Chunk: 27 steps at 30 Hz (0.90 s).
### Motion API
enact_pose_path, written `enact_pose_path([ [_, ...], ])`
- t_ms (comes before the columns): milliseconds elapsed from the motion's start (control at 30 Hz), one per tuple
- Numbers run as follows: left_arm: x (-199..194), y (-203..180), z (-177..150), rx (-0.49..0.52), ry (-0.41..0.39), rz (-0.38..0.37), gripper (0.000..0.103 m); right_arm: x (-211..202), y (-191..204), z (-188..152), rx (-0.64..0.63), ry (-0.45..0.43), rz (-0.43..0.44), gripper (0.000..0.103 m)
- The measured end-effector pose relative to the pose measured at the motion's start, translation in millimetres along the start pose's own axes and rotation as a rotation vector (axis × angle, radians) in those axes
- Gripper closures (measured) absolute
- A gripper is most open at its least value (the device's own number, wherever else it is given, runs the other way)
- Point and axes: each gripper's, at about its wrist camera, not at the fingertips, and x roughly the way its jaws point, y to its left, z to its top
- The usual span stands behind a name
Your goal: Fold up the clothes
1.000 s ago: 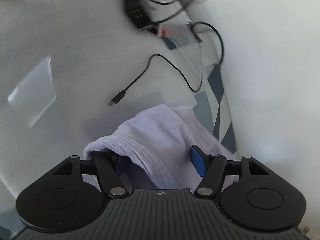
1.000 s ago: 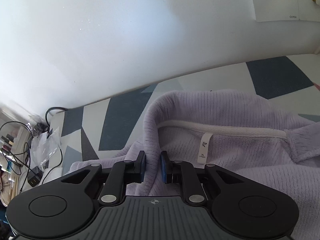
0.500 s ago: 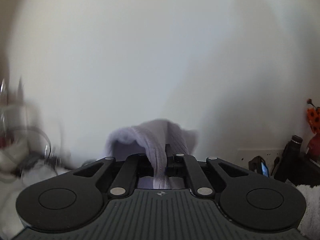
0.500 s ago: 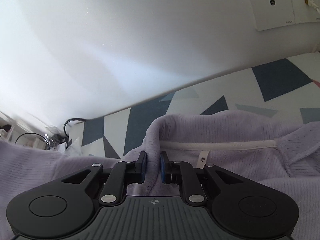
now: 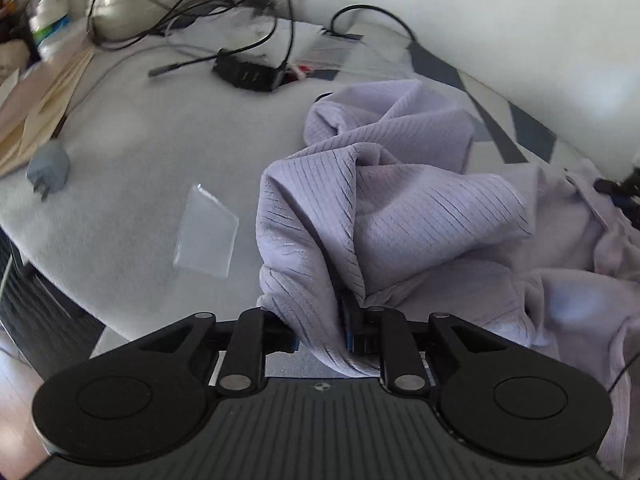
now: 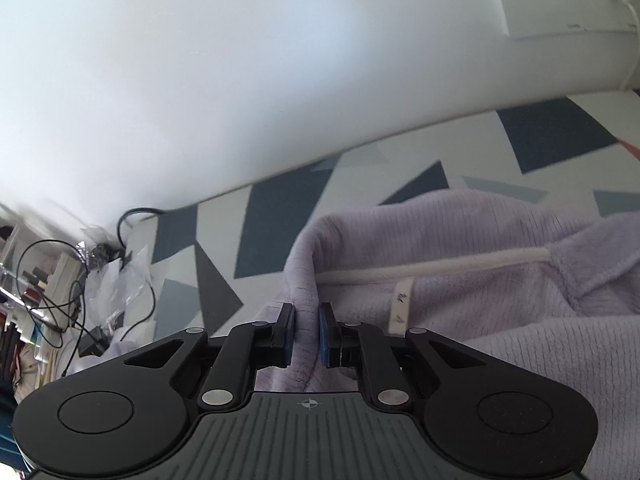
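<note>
Left tool (image 5: 322, 334) grips a bunched fold of the lilac ribbed fleece top (image 5: 400, 208), jaws easing apart with the cloth between the pads; right tool (image 6: 306, 334) is clamped on the collar edge (image 6: 306, 264) beside the neck label (image 6: 400, 304). Top lies crumpled on a bed, partly over the white blanket (image 5: 140, 152) and partly over the geometric grey-and-white sheet (image 6: 260, 232). Beyond it: clear plastic packet (image 5: 206, 236), grey plug adapter (image 5: 49, 168), black charger (image 5: 246, 74) with tangled cables (image 5: 224, 4), white wall (image 6: 240, 80).
</note>
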Motion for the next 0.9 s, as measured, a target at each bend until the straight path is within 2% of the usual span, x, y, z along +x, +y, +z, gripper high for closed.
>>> enact_pose_path([
  [33, -9.5, -3.1, 3.1, 0.051, 0.001, -0.034, 0.083, -1.0, -0.5, 2.1, 0.008, -0.005, 0.015, 0.093],
  [100, -32.8, -10.4, 12.9, 0.188, -0.008, -0.118, 0.076, -0.9, -3.4, 4.9, 0.029, -0.006, 0.026, 0.093],
  [167, -54.3, -18.2, 24.9, 0.318, -0.02, -0.192, 0.049, -0.3, -6.9, 6.6, 0.047, -0.003, 0.036, 0.093],
  [233, -71.7, -23.1, 38.0, 0.393, -0.037, -0.272, 0.042, 1.3, -10.8, 6.3, 0.058, 0.011, 0.043, 0.093],
  [267, -79.3, -24.4, 44.0, 0.404, -0.054, -0.285, 0.039, 1.7, -12.3, 6.2, 0.064, 0.014, 0.047, 0.093],
  [333, -79.1, -21.4, 55.9, 0.368, -0.081, -0.244, 0.033, 2.6, -14.6, 6.3, 0.078, 0.018, 0.054, 0.093],
  [467, -52.2, -17.1, 74.1, 0.213, -0.114, -0.093, 0.033, 6.7, -11.7, 4.8, 0.064, 0.031, 0.041, 0.092],
  [567, -25.9, -44.9, 78.2, 0.301, -0.139, -0.082, 0.032, 9.7, -4.9, 3.6, 0.032, 0.052, 0.011, 0.086],
  [733, 29.2, -118.3, 78.0, 0.485, -0.079, -0.185, 0.03, 12.4, 2.2, 8.0, 0.02, 0.074, -0.014, 0.082],
  [833, 62.9, -149.3, 81.7, 0.526, -0.043, -0.136, 0.03, 15.6, 5.9, 12.5, 0.005, 0.097, -0.022, 0.079],
  [900, 81.1, -159.8, 85.7, 0.546, -0.015, -0.109, 0.04, 18.2, 9.9, 14.2, -0.031, 0.114, -0.031, 0.075],
])
